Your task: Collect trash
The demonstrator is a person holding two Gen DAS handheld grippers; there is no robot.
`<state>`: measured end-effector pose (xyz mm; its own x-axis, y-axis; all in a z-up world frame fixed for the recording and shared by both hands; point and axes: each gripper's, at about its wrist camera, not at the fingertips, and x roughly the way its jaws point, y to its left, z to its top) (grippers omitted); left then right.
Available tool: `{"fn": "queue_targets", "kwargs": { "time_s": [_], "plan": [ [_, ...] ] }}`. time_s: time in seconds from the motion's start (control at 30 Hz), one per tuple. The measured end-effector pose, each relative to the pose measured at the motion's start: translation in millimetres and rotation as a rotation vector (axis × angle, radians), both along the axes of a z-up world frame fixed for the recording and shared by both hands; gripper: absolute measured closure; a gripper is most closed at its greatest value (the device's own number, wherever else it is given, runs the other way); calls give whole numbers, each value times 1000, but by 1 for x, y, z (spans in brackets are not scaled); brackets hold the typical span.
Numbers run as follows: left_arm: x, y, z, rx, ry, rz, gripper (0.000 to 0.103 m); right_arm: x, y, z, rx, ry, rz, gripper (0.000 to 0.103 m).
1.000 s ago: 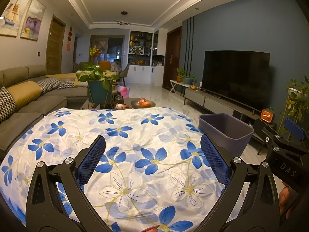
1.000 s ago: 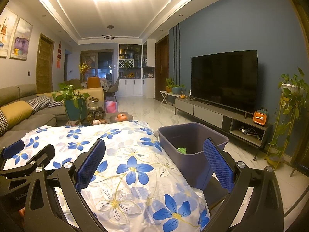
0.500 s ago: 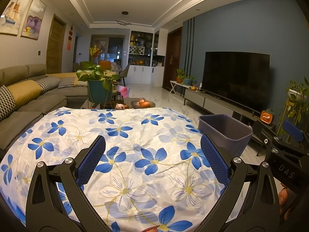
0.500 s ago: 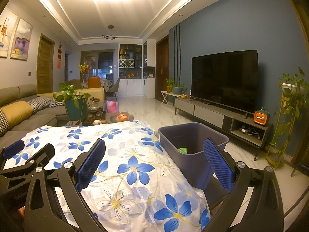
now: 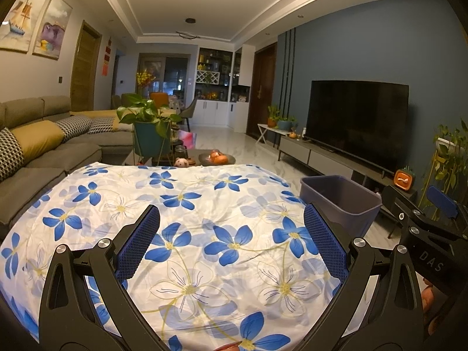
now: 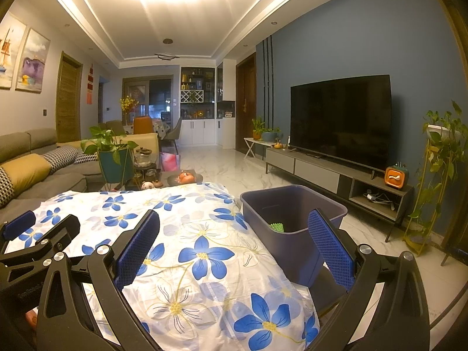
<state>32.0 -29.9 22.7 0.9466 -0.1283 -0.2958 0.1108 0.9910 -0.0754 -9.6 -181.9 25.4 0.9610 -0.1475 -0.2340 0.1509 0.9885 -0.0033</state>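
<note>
A purple plastic bin [image 6: 292, 228] stands just off the right edge of a table under a white cloth with blue flowers [image 6: 187, 234]. A green ball-like piece of trash [image 6: 276, 227] lies in the bin's bottom. In the left wrist view the bin [image 5: 340, 201] shows at the right, its inside hidden. My left gripper [image 5: 231, 242] hovers open over the cloth [image 5: 190, 219] with nothing between its fingers. My right gripper [image 6: 234, 242] is open too, near the table's right edge, its right finger in front of the bin. No loose trash shows on the cloth.
A grey sofa [image 5: 44, 152] with cushions runs along the left. A potted plant [image 5: 150, 134] and a fruit bowl [image 5: 217, 158] sit past the table's far edge. A TV [image 6: 340, 120] on a low cabinet lines the right wall, with a plant stand [image 6: 438, 175] beside it. Marble floor lies between.
Both grippers have drifted slightly, so the bin sits a little lower and closer in the right wrist view. Both stay open and empty.
</note>
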Motion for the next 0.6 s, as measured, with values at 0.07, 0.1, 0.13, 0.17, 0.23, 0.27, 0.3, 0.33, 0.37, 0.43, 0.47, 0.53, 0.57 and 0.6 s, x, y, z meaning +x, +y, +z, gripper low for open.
{"fn": "queue_targets", "kwargs": {
  "time_s": [0.07, 0.1, 0.13, 0.17, 0.23, 0.27, 0.3, 0.33, 0.37, 0.43, 0.47, 0.53, 0.57, 0.6],
  "plan": [
    [0, 1, 0, -1, 1, -1, 6, 0, 0, 0, 1, 1, 2, 5],
    [0, 0, 1, -1, 0, 0, 6, 0, 0, 0, 1, 1, 2, 5],
    [0, 1, 1, -1, -1, 1, 6, 0, 0, 0, 0, 2, 0, 5],
    [-1, 0, 1, -1, -1, 1, 6, 0, 0, 0, 1, 1, 1, 5],
    [0, 1, 1, -2, -1, 0, 6, 0, 0, 0, 1, 1, 1, 5],
    [0, 0, 1, -2, -2, 1, 6, 0, 0, 0, 1, 1, 1, 5],
    [0, -1, 2, -2, -3, 1, 6, 0, 1, 0, 1, 0, 2, 5],
    [0, 0, 3, -3, -3, 2, 6, 0, 0, 0, 1, 0, 1, 5],
    [1, -1, 3, -3, -3, 3, 6, 0, 1, 0, 0, -1, 1, 5],
    [0, 0, 3, -4, -3, 3, 6, 0, 1, 0, 0, 0, 3, 5],
    [0, 1, 3, -4, -3, 2, 6, 0, 1, 0, 1, 0, 3, 5],
    [0, 1, 3, -4, -4, 1, 6, 0, 1, 0, 0, 0, 3, 5],
    [1, -1, 3, -3, -4, 2, 6, 0, 1, 0, 0, -1, 2, 5],
    [1, -1, 3, -4, -4, 2, 6, 0, 2, 0, 0, -1, 2, 5]
  ]
}}
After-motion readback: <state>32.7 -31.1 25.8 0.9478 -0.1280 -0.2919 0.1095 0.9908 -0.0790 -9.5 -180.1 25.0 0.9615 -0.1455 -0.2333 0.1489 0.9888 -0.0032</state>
